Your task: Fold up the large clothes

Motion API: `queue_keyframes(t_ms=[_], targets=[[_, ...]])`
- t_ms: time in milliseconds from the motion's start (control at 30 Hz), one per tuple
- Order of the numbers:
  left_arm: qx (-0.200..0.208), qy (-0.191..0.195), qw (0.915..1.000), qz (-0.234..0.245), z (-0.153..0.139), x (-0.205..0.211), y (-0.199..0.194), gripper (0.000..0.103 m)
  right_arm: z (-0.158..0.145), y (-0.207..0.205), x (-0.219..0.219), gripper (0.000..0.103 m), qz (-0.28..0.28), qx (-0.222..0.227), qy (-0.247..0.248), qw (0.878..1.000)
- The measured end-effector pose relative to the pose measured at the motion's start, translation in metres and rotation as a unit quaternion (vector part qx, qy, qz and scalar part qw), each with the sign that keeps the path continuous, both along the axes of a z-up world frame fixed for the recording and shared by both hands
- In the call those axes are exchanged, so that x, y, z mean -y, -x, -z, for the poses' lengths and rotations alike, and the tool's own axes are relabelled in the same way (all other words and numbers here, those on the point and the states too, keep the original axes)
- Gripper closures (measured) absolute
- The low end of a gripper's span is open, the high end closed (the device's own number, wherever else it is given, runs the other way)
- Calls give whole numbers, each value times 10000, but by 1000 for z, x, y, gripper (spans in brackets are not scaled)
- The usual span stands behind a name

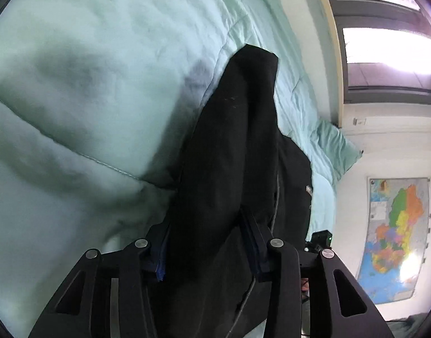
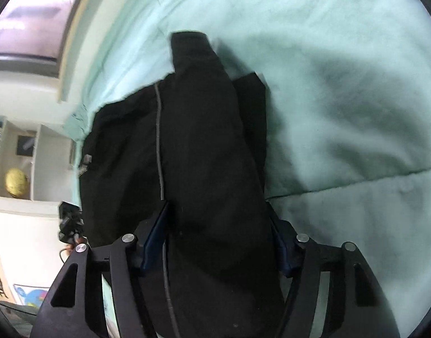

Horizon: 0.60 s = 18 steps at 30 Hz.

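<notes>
Both claws, left claw [image 1: 209,242] and right claw [image 2: 221,236], are clamped on thick folds of the soft black garment [image 1: 238,129] over the puffy mint quilt [image 1: 88,84].

Each hand-held gripper [image 1: 208,249] [image 2: 219,243] is matt black; silver round pivot screws; dark blue finger pads.

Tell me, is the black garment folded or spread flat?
Neither: the black garment lies bunched in thick layers on the green duvet.

Two close wrist views over bedding [image 1: 74,84]
</notes>
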State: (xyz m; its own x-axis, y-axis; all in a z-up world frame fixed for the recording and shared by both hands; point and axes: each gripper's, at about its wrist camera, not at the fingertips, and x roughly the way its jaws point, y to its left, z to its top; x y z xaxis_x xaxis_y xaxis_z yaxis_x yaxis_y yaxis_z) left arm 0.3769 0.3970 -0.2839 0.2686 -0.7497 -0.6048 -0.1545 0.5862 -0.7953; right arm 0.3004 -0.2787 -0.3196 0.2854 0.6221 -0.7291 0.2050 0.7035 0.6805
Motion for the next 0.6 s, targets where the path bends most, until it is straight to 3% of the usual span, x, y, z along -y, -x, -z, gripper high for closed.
queue_keyframes(t_ms=[67,167,300,433,600], targets=[[-116,-83,9998,171,-1,3,-1,49,-1,-1,2,26,82,-51,-163,9998],[-252,162,9992,278,4,9,-4,29,-6,-2,2,22,90,35,-156,9998],[-350,262,9984,347,12,21,-9,27,-11,6,5,18,148,66,-228,9996],[-410,405,9977,365,19,27,-10,26,-11,5,-3,13,-156,0,-89,9998],[-449,416,9975,346,29,38,-11,25,33,-8,-27,8,-503,-275,-271,9980]])
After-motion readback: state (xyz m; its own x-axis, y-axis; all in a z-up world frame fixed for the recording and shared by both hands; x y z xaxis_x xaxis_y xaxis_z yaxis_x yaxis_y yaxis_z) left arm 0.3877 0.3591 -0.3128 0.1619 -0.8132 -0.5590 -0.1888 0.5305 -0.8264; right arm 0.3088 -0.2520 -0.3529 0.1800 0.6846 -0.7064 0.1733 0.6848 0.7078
